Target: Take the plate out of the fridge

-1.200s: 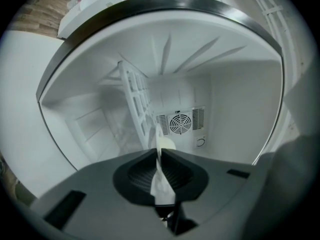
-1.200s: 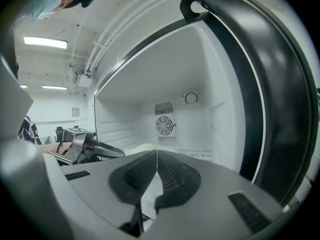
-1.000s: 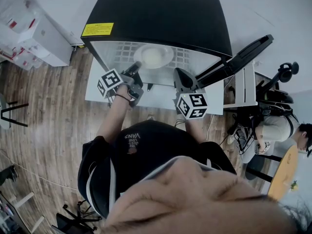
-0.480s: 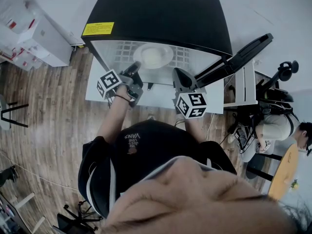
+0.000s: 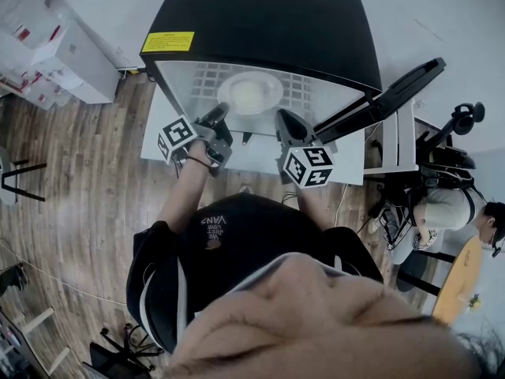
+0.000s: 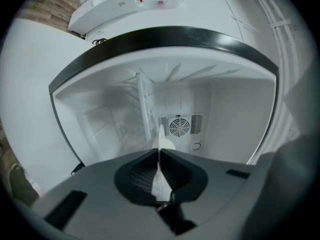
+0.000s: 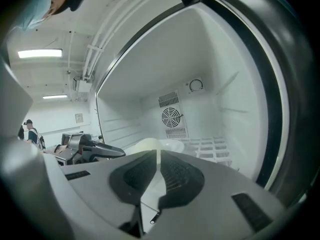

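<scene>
A white plate [image 5: 249, 93] lies on the wire shelf [image 5: 304, 93] inside the open black fridge [image 5: 260, 22]. Both grippers hover just in front of the fridge opening, a little short of the plate. My left gripper [image 5: 218, 118] is shut and empty, off the plate's left front. My right gripper [image 5: 282, 119] is shut and empty, off its right front. The left gripper view shows the closed jaws [image 6: 159, 153] aimed at the plate [image 6: 168, 144], seen edge-on, below the fan grille [image 6: 179, 126]. In the right gripper view the plate [image 7: 150, 145] lies beyond the closed jaws [image 7: 159, 155], with the left gripper [image 7: 95, 151] beside it.
The fridge door [image 5: 387, 97] stands swung open to the right. A white board [image 5: 252, 155] lies on the wooden floor under the grippers. White boxes [image 5: 63, 50] sit at the left. A white cart [image 5: 398, 140] and a seated person [image 5: 450, 208] are at the right.
Both grippers have edged slightly forward toward the fridge opening, the right one a bit more and to the left. Both stay shut; the plate has not moved.
</scene>
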